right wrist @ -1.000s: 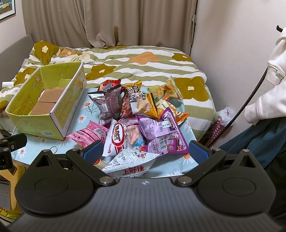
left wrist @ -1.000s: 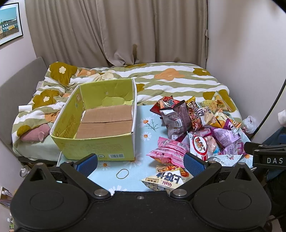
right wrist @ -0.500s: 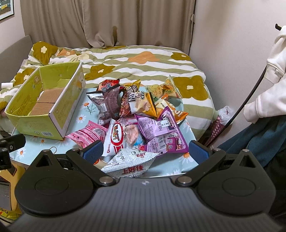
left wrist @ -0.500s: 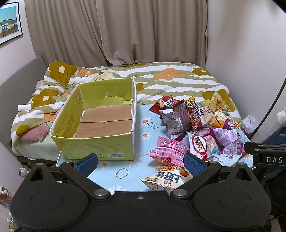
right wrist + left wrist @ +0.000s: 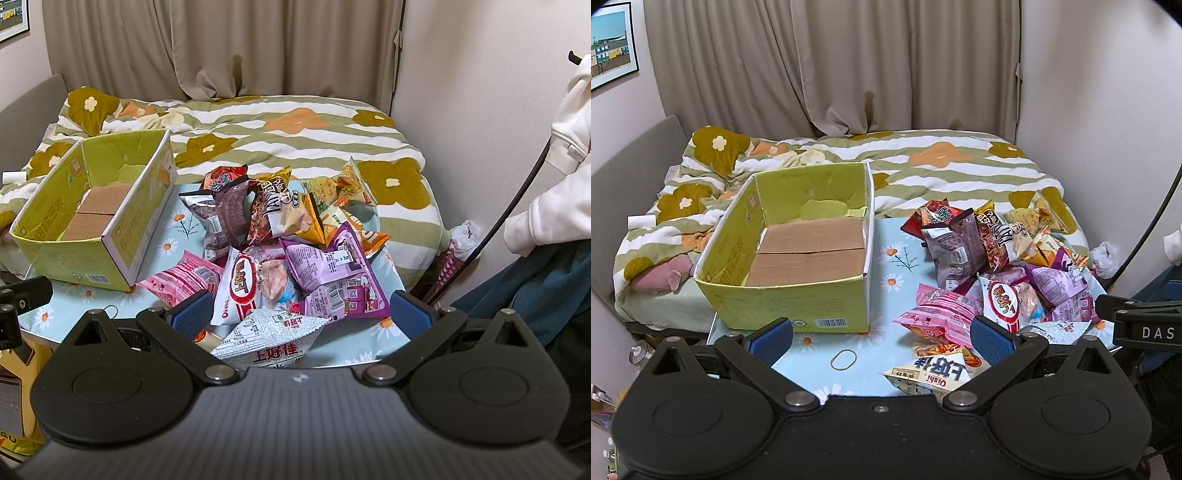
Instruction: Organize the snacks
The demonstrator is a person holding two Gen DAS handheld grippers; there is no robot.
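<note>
the snack bags [image 5: 280, 254] lie heaped on the right of the flowered surface [image 5: 905, 258], beside an open green box [image 5: 798, 254] that holds nothing yet, likely set there to receive them. the nearest silver bag [image 5: 273, 339] reads "上好佳"; a white one [image 5: 934, 373] reads "oishi". the left hand-held gripper [image 5: 881, 338] hangs wide open near a rubber band [image 5: 844, 359], gripping nothing. the right hand-held gripper [image 5: 301, 317] is also spread wide and bare, poised above the silver bag.
</note>
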